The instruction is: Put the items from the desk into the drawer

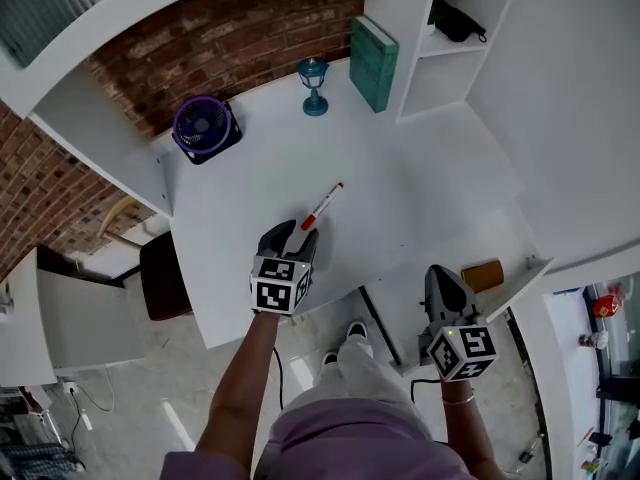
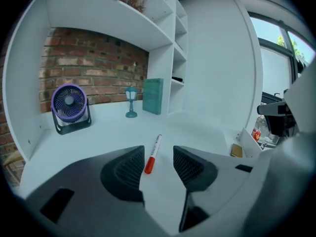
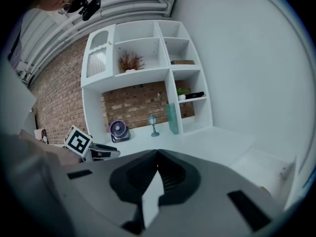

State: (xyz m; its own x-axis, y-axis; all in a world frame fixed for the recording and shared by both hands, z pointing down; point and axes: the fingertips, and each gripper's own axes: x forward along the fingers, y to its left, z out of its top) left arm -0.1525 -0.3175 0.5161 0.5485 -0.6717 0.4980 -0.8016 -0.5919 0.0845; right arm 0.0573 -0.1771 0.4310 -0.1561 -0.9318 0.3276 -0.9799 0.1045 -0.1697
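A red-capped white marker [image 1: 322, 206] lies on the white desk [image 1: 400, 178]. My left gripper [image 1: 299, 234] is open just in front of it, and the marker's red cap [image 2: 149, 165] sits between the fingertips, which do not touch it. My right gripper [image 1: 441, 280] hangs over the open drawer [image 1: 527, 273] at the desk's right front. In the right gripper view its jaws meet with nothing visible between them [image 3: 158, 155]. A small brown item [image 1: 483, 274] lies in the drawer.
At the back of the desk stand a purple fan [image 1: 205, 126], a small blue lamp [image 1: 314, 85] and a teal book [image 1: 373, 63]. White shelving [image 1: 455, 38] rises at the back right. A brick wall runs behind.
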